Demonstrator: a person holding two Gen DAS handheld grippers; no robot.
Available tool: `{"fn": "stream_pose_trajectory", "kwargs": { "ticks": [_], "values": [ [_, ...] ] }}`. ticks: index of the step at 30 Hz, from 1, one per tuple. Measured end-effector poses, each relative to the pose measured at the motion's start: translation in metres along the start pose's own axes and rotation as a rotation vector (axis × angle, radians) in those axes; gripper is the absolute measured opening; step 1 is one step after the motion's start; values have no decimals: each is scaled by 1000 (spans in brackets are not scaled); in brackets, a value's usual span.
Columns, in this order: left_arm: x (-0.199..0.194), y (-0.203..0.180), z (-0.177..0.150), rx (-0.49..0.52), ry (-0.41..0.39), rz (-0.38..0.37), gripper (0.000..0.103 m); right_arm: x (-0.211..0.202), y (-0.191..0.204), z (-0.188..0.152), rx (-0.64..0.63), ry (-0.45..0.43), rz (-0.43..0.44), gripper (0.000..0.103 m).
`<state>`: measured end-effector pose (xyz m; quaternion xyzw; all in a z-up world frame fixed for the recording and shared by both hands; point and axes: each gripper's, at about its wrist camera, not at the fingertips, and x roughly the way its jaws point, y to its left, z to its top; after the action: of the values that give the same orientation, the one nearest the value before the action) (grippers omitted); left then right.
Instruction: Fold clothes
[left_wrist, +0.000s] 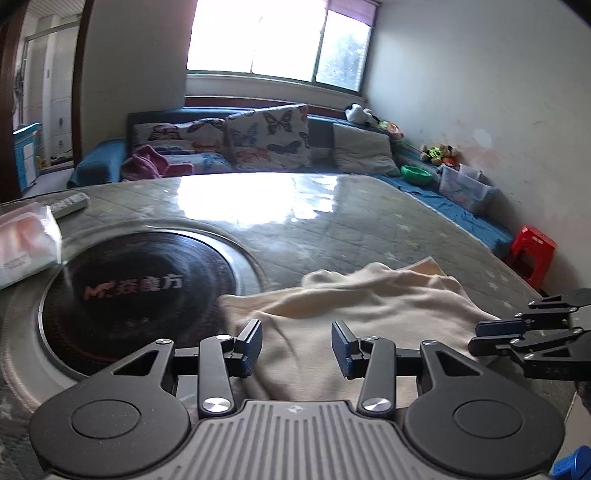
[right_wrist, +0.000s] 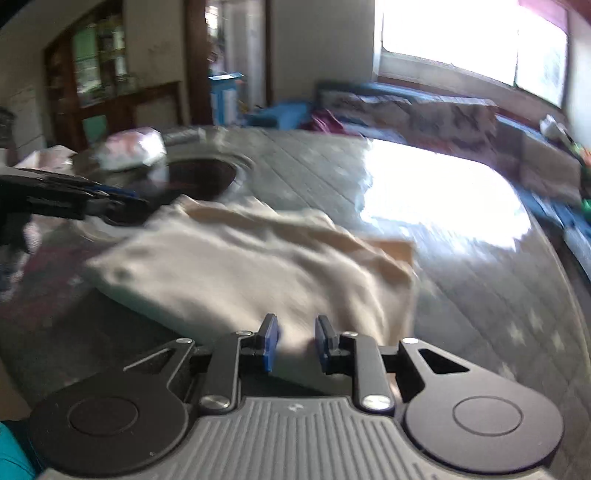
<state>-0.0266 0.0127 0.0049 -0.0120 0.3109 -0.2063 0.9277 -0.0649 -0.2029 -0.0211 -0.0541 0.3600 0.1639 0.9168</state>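
Two grippers work over one cream garment that lies rumpled on the glass tabletop, close to its near edge. In the left wrist view the left gripper hangs just above the near part of the cloth; its jaws are spread apart and nothing is between the pads, only the fabric lying under them. The right gripper comes in from the right side of this view, at the right border of the garment, and its jaws look nearly together there. In the right wrist view, which is blurred, the right gripper shows a narrow gap between the jaws; a bit of pale cloth sits in this gap, but whether the pads pinch it cannot be told.

Beyond the garment, toward the left part of the tabletop, a round black hotplate with printed characters is set into the surface, and the far left corner of the cloth lies just beside its rim. A plastic bag rests at the left edge, and a grey remote control lies behind it. Far behind the tabletop stands a blue sofa with butterfly cushions under a bright window. A red stool stands by the right wall.
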Motion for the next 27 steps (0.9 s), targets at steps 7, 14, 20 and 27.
{"fn": "stream_pose_trajectory", "kwargs": {
  "ticks": [7,14,20,27],
  "values": [
    [12,-19,-1,33,29,-46,45,-4,-8,22,-1,-47,20,22],
    [27,-33,-7,54,68,-79,45,41,-24,33,27,-5,22,18],
    [35,-39,-10,69,87,-92,45,50,-23,58,10,-38,30,19],
    [39,-41,-10,76,97,-97,46,97,-26,72,43,6,31,19]
  ]
}}
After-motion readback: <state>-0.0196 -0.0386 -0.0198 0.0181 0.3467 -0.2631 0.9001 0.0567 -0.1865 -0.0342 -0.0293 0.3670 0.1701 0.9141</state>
